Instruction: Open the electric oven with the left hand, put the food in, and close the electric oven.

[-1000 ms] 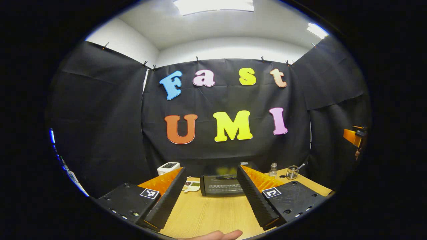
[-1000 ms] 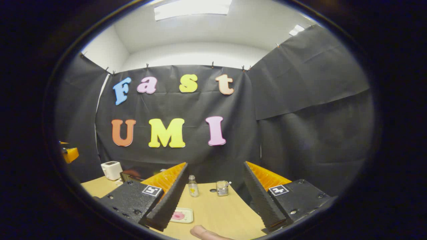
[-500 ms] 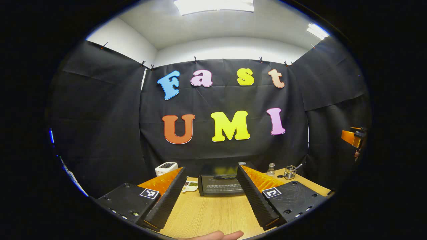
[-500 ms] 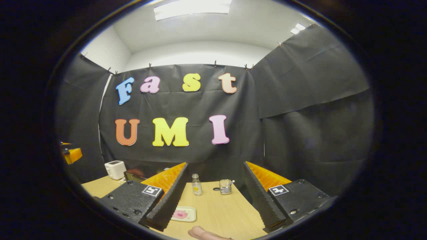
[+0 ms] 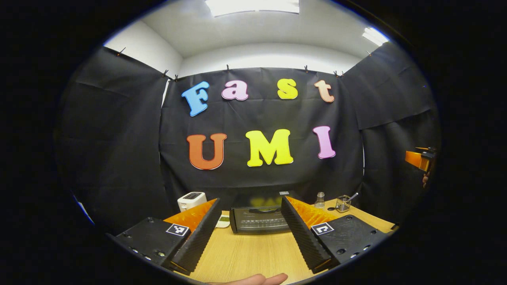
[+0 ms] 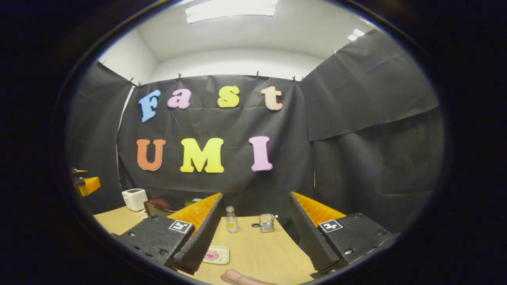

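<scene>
Both grippers hung with fingers spread wide, nothing held: left gripper [image 5: 249,233] faced the closed oven [image 5: 259,218], right gripper [image 6: 253,237] above the food tray [image 6: 216,254], right of the oven.

A recording booth, not a home. Black cloth [image 5: 119,138] walls a wooden bench [image 5: 253,253]. Kitchen props: toaster [image 5: 191,200], oven [image 5: 259,219].

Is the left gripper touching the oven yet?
Apart. The left gripper view shows bare table between the open left gripper and the closed oven.
</scene>
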Demonstrator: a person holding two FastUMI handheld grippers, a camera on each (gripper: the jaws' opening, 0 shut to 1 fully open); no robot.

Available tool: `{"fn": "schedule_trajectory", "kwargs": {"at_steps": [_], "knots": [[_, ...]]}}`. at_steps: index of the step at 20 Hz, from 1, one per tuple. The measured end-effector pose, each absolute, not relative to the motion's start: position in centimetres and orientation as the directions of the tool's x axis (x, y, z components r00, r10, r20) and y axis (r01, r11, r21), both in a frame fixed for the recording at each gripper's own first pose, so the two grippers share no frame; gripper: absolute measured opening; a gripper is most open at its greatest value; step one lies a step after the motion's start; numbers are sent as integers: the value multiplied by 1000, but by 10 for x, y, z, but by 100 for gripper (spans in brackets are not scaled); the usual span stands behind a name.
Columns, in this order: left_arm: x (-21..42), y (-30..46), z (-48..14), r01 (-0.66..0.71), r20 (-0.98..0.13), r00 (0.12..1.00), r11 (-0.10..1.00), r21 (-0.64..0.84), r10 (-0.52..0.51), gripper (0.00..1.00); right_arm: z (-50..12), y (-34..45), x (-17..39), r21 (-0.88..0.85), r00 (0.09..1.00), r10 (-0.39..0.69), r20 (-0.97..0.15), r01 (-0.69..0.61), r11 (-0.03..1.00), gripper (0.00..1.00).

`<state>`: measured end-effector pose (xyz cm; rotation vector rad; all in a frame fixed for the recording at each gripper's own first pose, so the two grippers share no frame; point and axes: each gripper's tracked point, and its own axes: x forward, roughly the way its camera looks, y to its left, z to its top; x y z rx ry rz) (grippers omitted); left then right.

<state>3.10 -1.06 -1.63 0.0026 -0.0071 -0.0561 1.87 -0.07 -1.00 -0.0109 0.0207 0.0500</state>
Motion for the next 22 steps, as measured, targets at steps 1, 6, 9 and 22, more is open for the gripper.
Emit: {"fn": "schedule_trajectory", "kwargs": {"at_steps": [1, 6, 9, 22], "knots": [[40, -12, -17, 51, 6, 999, 999, 14, -51, 96, -11, -1, 24, -5, 998, 55, -24, -55, 998, 98], [112, -37, -37, 80, -52, 996, 996, 30, -78, 96, -15, -19, 54, 19, 999, 28, -16, -27, 999, 98], [167, -61, -66, 137, -149, 980, 990, 20, -133, 96, -24, -23, 68, 48, 999, 21, -26, -19, 999, 98], [316, -82, -212, 100, -535, 838, 994, -44, -107, 96, -67, -11, 107, 109, 992, 99, -73, -91, 990, 96]]}}
